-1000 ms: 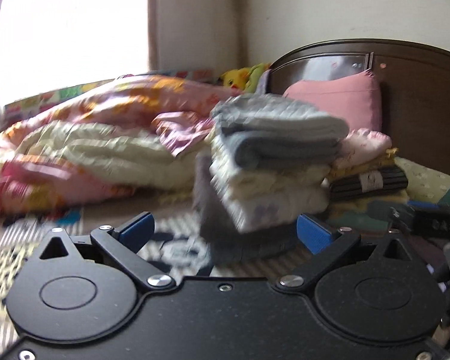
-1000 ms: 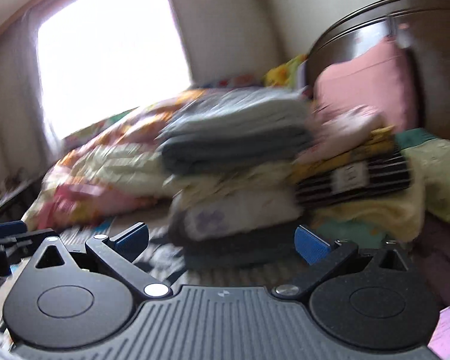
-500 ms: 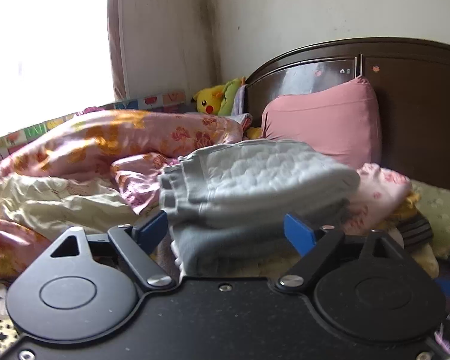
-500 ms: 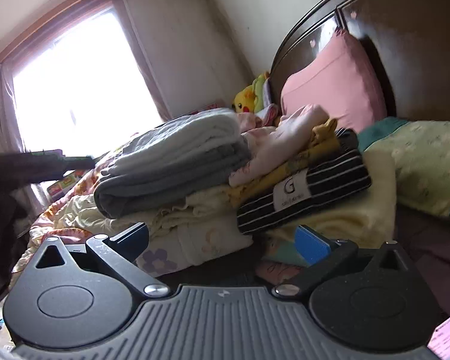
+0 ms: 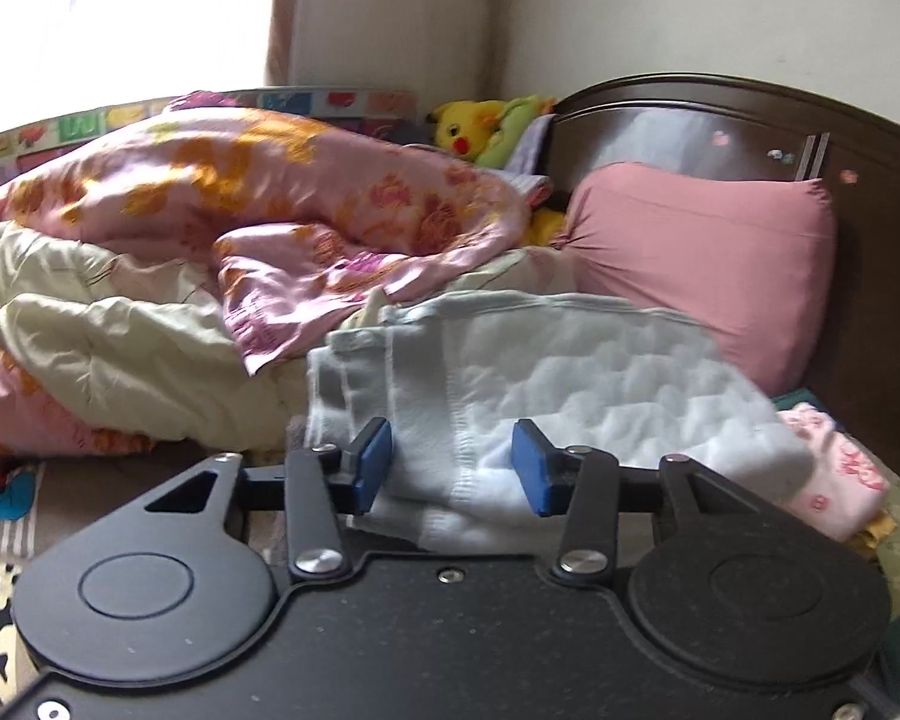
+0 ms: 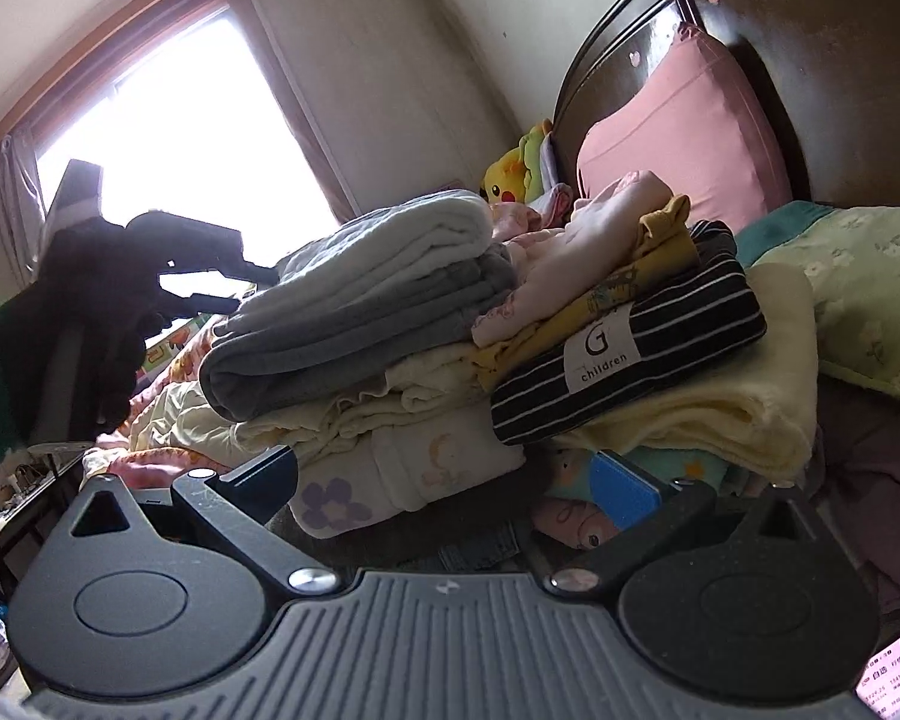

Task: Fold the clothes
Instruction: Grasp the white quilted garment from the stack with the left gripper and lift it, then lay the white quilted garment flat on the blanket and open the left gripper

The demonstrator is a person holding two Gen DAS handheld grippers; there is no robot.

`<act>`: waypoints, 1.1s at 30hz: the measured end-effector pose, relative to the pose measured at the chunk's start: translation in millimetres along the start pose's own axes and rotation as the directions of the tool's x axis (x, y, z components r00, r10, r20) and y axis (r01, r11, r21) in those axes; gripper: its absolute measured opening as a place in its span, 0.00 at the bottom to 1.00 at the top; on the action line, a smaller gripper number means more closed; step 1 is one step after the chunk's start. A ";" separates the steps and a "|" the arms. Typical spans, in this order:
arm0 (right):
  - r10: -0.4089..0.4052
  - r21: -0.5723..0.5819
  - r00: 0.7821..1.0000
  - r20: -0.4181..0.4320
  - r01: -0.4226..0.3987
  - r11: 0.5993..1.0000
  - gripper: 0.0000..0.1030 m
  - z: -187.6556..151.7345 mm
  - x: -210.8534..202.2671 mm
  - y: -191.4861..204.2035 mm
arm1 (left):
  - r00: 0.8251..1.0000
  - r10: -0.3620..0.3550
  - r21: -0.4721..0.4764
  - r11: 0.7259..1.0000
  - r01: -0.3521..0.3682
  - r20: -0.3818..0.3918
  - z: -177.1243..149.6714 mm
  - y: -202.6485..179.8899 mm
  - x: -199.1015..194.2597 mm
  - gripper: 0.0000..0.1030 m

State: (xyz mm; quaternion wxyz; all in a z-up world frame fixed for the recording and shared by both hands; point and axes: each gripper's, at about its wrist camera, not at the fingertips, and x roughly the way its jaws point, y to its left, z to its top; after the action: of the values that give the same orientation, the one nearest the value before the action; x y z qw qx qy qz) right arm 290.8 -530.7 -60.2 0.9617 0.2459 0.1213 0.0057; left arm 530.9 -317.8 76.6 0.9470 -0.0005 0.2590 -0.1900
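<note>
A folded pale grey quilted garment (image 5: 570,384) tops a stack of folded clothes (image 6: 390,420) on the bed; it also shows in the right wrist view (image 6: 384,252). My left gripper (image 5: 452,465) is partly closed, its blue pads on either side of the garment's near edge; I cannot tell whether they grip it. From the right wrist view it (image 6: 246,285) reaches the stack's top from the left. My right gripper (image 6: 450,486) is open and low in front of the stack's base. A second stack, with a black striped garment (image 6: 630,354), leans beside it.
A rumpled pink floral duvet (image 5: 270,210) lies left of the stacks. A pink pillow (image 5: 702,258) leans on the dark wooden headboard (image 6: 810,60). A yellow plush toy (image 5: 468,129) sits in the corner. A bright window (image 6: 180,138) is behind.
My left gripper rose to the top of the stack and its jaws narrowed around the pale grey garment's edge. My right gripper dropped low and moved closer to the stack's base.
</note>
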 end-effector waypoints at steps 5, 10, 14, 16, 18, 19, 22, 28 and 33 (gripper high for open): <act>-0.005 0.004 1.000 -0.008 0.005 1.000 1.00 -0.9 -1.8 -2.0 | 1.000 -0.008 0.059 0.998 0.008 0.006 -5.8 -13.2 0.4 0.10; 0.018 0.016 1.000 -0.025 -0.017 1.000 1.00 -2.8 0.4 -4.4 | 0.996 -0.005 0.242 0.970 -0.017 0.089 -15.8 -33.9 -32.9 0.07; 0.035 0.008 0.999 -0.033 -0.034 0.999 1.00 -1.9 -0.1 -2.4 | 0.957 0.053 0.428 0.886 -0.177 0.286 -25.1 -44.6 -99.8 0.07; 0.049 0.002 0.998 -0.039 -0.049 0.999 1.00 -1.8 -0.6 -0.9 | 0.912 0.097 0.468 0.833 -0.294 0.400 -27.4 -38.0 -142.5 0.07; 0.062 -0.003 0.997 -0.049 -0.062 0.998 1.00 -2.0 -0.4 1.5 | 0.868 0.145 0.460 0.800 -0.385 0.474 -23.9 -21.2 -180.8 0.07; 0.069 -0.006 0.996 -0.053 -0.070 0.998 1.00 -2.2 -0.4 3.6 | 0.839 0.180 0.448 0.778 -0.441 0.513 -20.9 -10.0 -201.1 0.07; 0.092 -0.015 0.994 -0.065 -0.094 0.995 1.00 -2.6 -0.6 10.5 | 0.737 0.298 0.394 0.693 -0.604 0.606 -5.7 28.1 -258.2 0.07; 0.144 -0.056 0.986 -0.088 -0.149 0.987 1.00 -4.4 -2.6 31.6 | 0.517 0.533 0.207 0.535 -0.819 0.670 36.2 108.8 -350.4 0.07; 0.172 -0.104 0.978 -0.121 -0.185 0.977 1.00 -9.0 -1.5 48.9 | 0.508 0.691 0.199 0.481 -0.854 0.514 20.4 172.7 -361.7 0.15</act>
State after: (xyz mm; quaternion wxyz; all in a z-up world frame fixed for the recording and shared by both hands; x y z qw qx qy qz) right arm 289.6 -483.6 -44.3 0.9615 0.1996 0.1517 0.1126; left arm 315.9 -29.3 254.4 0.9312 0.2916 0.0003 0.2189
